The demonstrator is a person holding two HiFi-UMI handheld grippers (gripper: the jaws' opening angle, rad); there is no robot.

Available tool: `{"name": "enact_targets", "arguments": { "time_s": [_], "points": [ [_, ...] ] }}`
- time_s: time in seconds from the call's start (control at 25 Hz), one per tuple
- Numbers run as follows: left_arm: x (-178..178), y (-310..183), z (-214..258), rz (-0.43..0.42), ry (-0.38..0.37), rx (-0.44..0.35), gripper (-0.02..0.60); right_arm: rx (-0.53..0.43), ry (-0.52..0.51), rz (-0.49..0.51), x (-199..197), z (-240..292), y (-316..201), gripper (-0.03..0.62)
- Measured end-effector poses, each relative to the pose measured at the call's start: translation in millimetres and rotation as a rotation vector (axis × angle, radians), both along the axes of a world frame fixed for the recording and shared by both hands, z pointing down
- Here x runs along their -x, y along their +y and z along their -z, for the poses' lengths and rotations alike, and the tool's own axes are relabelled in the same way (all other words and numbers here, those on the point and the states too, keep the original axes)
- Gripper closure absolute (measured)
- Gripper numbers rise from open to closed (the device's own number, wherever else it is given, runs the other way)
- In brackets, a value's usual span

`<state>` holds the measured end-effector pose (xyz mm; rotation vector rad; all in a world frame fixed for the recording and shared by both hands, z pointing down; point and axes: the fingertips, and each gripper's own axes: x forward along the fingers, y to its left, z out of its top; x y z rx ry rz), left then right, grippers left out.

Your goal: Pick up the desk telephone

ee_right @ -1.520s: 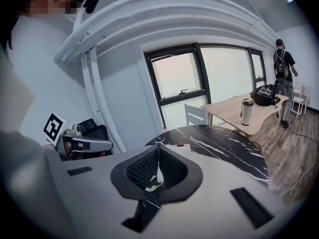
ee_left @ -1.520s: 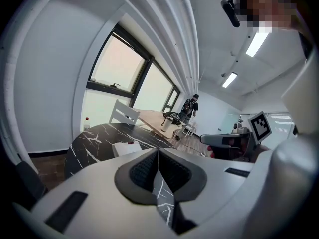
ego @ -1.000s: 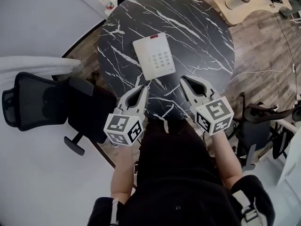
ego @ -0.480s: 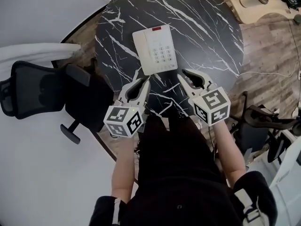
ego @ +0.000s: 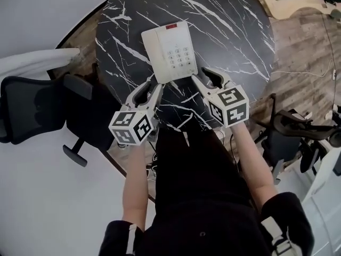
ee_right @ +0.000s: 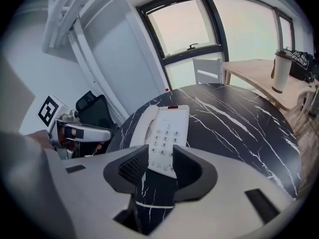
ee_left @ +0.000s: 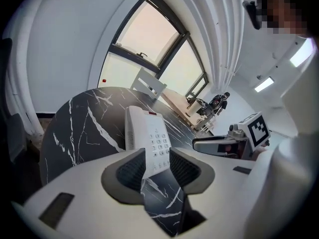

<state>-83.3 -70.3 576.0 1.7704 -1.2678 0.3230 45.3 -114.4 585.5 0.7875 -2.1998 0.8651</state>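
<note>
Head view showed the white desk telephone (ego: pixel 169 51) flat on the black marbled surface (ego: pixel 234 31). The left claw (ego: pixel 150 87) at its 7 o'clock and the right claw (ego: pixel 206 78) at 5 o'clock had just been opening, both empty.

Left claw (ego: pixel 152 86), right claw (ego: pixel 205 78) nearer telephone (ego: pixel 169 51) (wider)

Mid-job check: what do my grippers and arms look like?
The left gripper and right gripper have pale grey wedge-shaped shells and dark ribbed pads inside the jaws. Each carries a white cube bearing black square markers. No cables show. The person wears a black top, forearms uncovered. Both sets of jaws have just been opening, with nothing between them.
</note>
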Motion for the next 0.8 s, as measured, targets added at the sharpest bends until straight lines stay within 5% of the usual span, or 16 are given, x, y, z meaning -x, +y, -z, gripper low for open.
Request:
{"name": "enact_targets", "arguments": {
  "time_s": [0.48,0.8],
  "points": [
    [11,-38,-59,-0.065,0.089,0.050,0.321,0.078,0.066,-0.071,6,-61,-25,0.432],
    [12,-53,-69,-0.044,0.228,0.069,0.311,0.105,0.084,-0.073,15,-79,-39,0.424]
  ]
}}
